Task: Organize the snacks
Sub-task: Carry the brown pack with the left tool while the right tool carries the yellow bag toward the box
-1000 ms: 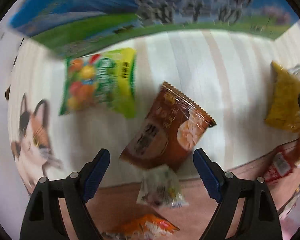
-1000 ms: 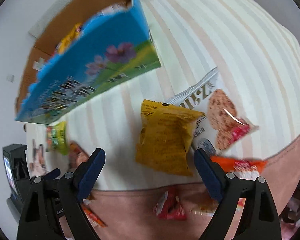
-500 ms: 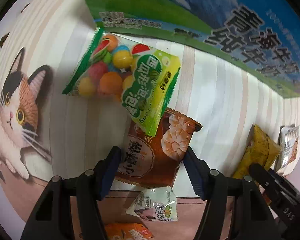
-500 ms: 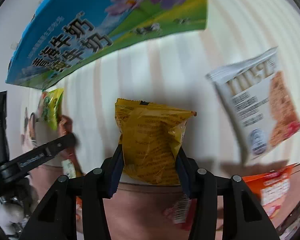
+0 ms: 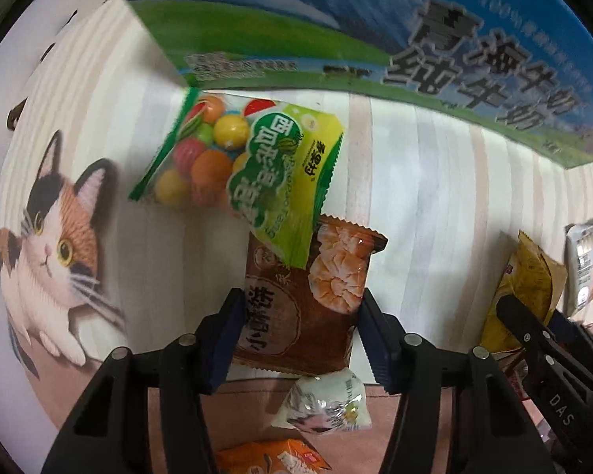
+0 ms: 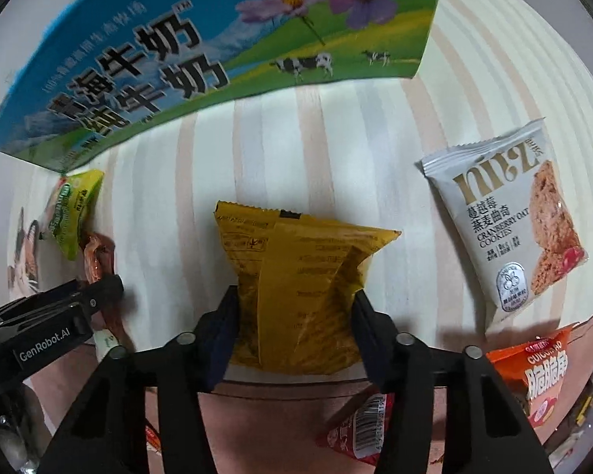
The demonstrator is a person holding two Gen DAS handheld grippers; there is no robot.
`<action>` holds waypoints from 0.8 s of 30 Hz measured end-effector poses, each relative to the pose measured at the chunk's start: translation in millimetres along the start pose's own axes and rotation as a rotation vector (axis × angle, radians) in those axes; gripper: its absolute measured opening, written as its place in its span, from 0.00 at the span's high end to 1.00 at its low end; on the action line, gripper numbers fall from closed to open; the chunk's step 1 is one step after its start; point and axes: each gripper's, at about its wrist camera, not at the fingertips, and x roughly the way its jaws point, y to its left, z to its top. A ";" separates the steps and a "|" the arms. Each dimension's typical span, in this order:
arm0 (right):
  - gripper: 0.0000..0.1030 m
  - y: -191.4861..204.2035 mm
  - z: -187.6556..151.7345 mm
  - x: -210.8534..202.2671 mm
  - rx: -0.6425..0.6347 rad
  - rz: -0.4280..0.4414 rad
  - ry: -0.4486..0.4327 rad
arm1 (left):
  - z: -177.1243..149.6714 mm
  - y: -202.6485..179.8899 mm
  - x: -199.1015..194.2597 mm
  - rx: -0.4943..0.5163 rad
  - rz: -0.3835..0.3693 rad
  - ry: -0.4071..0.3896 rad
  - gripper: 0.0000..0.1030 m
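Currently, step in hand: both grippers clamping a packet each, ready to lift.
Left gripper (image 5: 300, 333): pointing down, jaws just closing, pads now pressed on both sides of the brown pastry packet (image 5: 308, 296).
Brown pastry packet: flat on the striped table (image 5: 435, 217), top edge tucked under the green gumball bag (image 5: 241, 166).
Right gripper (image 6: 294, 333): pointing down, jaws just closing, clenched on the yellow packet (image 6: 300, 284), foil creased between the pads.
Yellow packet: on the table, near its front edge, well apart from the white cranberry cookie packet (image 6: 506, 233).
Milk carton box (image 6: 217, 47): blue and green, standing behind both packets, likely the place for the snacks; opening not visible.
Loose nearby: small white sachet (image 5: 324, 403) and orange packet (image 6: 533, 375) below the table edge.
Next move, judged: raise both packets straight up, the brown one slid free of the gumball bag without dragging it, then carry toward the box.
Risk, judged: thin foil slipping from a grip at the packet's lower end.
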 end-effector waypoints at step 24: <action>0.48 14.0 25.9 -104.3 -0.028 0.241 -0.099 | 2.3 37.7 -36.7 -0.067 -0.054 0.058 0.46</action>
